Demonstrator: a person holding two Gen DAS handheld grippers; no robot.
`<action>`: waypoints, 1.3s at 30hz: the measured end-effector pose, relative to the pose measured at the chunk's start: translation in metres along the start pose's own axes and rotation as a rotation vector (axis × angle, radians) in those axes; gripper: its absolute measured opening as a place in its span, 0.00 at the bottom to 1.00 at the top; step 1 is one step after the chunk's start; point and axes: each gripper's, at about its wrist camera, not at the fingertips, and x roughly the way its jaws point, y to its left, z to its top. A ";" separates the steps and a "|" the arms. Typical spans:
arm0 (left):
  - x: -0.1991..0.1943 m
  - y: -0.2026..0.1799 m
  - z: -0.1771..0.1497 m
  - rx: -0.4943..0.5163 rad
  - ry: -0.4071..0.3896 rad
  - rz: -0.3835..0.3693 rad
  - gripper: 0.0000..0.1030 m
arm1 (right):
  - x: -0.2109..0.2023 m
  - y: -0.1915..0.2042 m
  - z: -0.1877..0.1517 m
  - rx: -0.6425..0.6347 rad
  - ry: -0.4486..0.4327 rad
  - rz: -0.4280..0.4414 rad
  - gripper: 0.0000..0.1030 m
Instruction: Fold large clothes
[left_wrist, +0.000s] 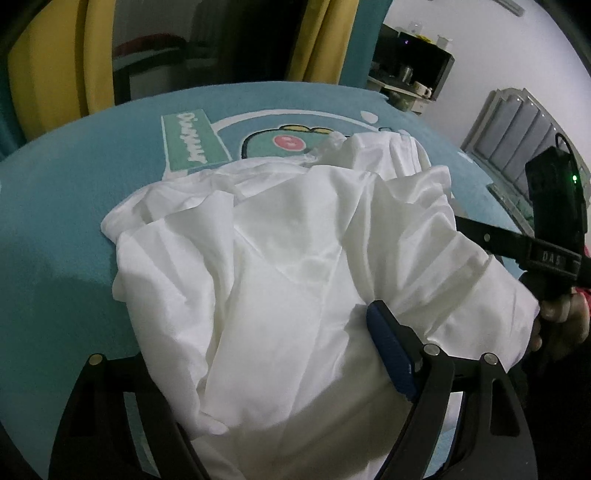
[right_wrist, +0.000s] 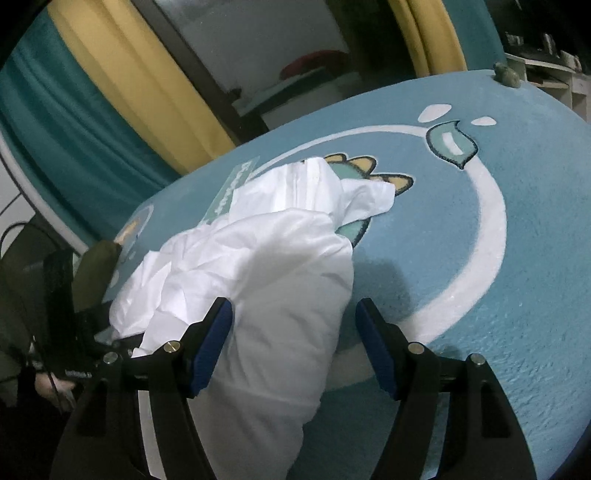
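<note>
A crumpled white garment lies heaped on a teal rug printed with a cartoon dinosaur. My left gripper reaches into the near end of the heap. Its right blue pad stands wide of the middle, and cloth covers the other finger and fills the gap. In the right wrist view the garment bulges between the spread fingers of my right gripper. The left pad touches the cloth, while the right one stands free over the rug. A hand holds that gripper at the heap's right side.
Yellow and teal curtains hang past the rug's far edge beside a dark doorway. A shelf with cups and a grey padded panel stand at the back right. A small green object sits on the rug's far edge.
</note>
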 end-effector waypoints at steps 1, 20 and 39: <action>0.001 0.000 0.000 0.006 -0.005 0.002 0.76 | 0.000 0.001 0.000 0.003 -0.004 0.001 0.68; -0.002 -0.012 -0.003 0.011 -0.077 -0.082 0.17 | 0.003 0.014 -0.014 0.007 -0.017 0.079 0.41; -0.046 0.008 0.002 -0.017 -0.195 -0.080 0.16 | -0.027 0.075 0.013 -0.197 -0.114 0.112 0.23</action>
